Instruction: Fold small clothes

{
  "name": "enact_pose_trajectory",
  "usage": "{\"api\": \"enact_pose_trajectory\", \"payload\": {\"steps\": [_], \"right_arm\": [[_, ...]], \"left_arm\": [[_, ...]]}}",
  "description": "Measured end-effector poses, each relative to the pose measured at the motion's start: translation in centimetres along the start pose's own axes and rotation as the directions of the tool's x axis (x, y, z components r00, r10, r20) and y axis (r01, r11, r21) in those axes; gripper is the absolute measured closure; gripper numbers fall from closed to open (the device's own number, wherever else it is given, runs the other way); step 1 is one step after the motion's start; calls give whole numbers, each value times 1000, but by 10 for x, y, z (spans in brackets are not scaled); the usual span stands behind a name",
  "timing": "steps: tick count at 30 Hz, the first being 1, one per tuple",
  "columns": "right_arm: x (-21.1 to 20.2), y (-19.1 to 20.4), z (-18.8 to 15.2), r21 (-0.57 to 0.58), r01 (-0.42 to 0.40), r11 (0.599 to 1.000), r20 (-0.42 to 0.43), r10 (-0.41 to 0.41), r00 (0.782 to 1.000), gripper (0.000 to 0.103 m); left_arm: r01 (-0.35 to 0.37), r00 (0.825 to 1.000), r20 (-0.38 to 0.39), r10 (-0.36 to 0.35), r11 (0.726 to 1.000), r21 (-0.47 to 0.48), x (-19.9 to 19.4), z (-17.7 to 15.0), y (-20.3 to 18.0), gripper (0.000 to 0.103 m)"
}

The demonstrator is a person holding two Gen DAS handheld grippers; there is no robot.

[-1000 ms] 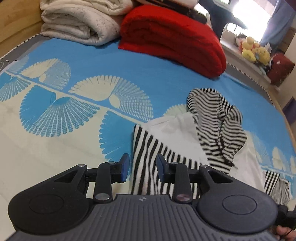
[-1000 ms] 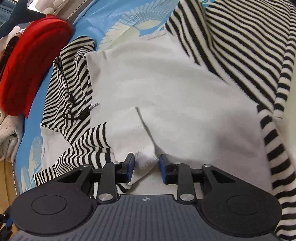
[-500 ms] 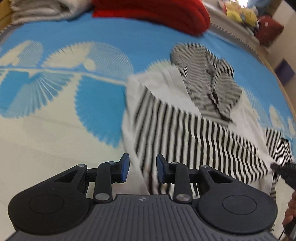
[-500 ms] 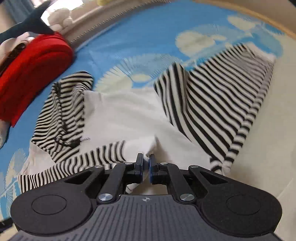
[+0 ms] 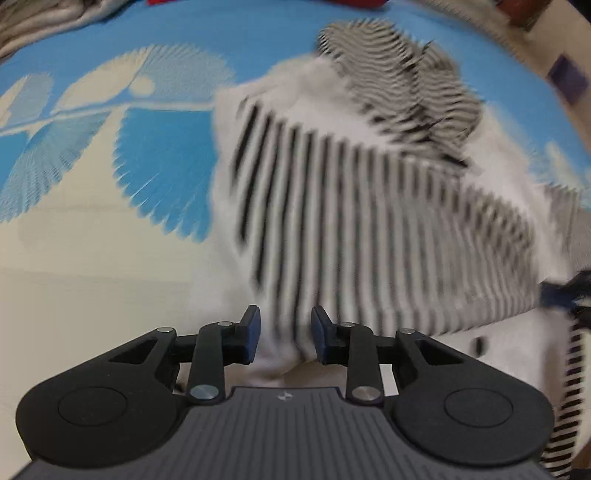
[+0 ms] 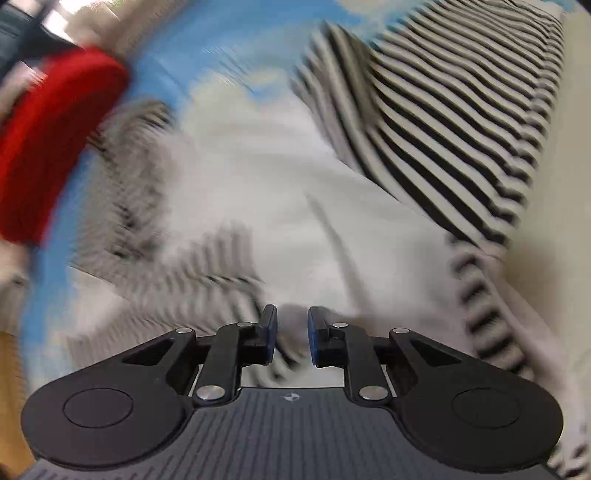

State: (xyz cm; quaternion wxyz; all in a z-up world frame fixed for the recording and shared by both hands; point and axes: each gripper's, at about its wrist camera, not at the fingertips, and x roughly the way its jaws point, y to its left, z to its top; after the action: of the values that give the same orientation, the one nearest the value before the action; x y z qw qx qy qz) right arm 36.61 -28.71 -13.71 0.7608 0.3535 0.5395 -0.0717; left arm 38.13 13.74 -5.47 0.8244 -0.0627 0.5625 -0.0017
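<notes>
Both grippers are pointing steeply down at the striped hoodie (image 5: 369,221). The left gripper (image 5: 285,338) is standing partly open, cloth between its pads unpinched. The right gripper (image 6: 291,338) is opening over a white fold.

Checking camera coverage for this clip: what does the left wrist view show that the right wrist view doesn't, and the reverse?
Only the left wrist view: the cream fan pattern on the blue bedcover. Only the right wrist view: the red blanket, whole. Both: the striped hooded garment on the bedcover, with fabric between each pair of tongs, left and right, the right opening.
</notes>
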Motion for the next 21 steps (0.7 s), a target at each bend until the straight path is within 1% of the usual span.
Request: {"api": "enact_pose_trajectory", "payload": {"steps": [1,2,3,4,6,7,9,10,11,12,13,14,16,17,18,21], "right_arm": [[1,0,-1,-21,22,1000,11,-22,1000,85],[0,3,0,-32,18,999,16,-18,1000,85],[-2,6,1,-45,18,999,19,-17,1000,83],[-4,9,2,-59,18,998,27,-16,1000,78],[-10,9,2,-64,22,998,48,-19,999,75],[-15,7,4,-58,23,998,58,-20,998,73],[-22,2,7,-52,11,999,84,-7,996,70],[-24,2,8,-53,3,999,95,2,996,69],[-26,1,8,-57,-4,998,96,9,995,68],[-25,-1,7,-61,-11,998,87,16,996,68],[-23,-3,5,-61,-19,998,68,23,997,68],[-18,-5,4,-56,-19,998,44,21,999,68],[-10,-8,4,-40,13,999,8,-12,1000,68],[-11,-10,5,-27,15,1000,10,-14,1000,68],[-14,-10,6,-24,17,1000,20,-16,1000,68],[-30,-4,11,-92,44,995,100,-35,994,68]], "left_arm": [[13,1000,-3,-13,1000,7,3,-1,-2,70],[6,1000,-25,-5,1000,16,11,-3,-3,70],[-25,998,-64,26,1000,14,23,-7,-1,70],[-53,995,-83,53,999,9,30,-10,1,70],[-61,995,-76,62,998,13,25,-7,-2,69],[-57,997,-58,58,998,11,19,-5,-4,69],[-9,1000,-4,9,1000,12,5,-3,-11,67],[13,1000,3,-13,1000,15,4,-3,-15,67],[27,1000,-8,-26,999,18,8,-4,-17,66],[15,999,-43,-14,1000,18,16,-7,-18,65],[-13,996,-87,14,1000,14,26,-11,-17,66],[-17,996,-92,19,1000,15,29,-13,-17,66],[-30,996,-84,33,999,33,20,-9,-24,66],[-18,998,-64,20,999,32,12,-6,-27,66],[-3,999,-32,4,999,34,2,-2,-31,66],[11,998,56,-16,997,79,-28,3,-48,64]]}}
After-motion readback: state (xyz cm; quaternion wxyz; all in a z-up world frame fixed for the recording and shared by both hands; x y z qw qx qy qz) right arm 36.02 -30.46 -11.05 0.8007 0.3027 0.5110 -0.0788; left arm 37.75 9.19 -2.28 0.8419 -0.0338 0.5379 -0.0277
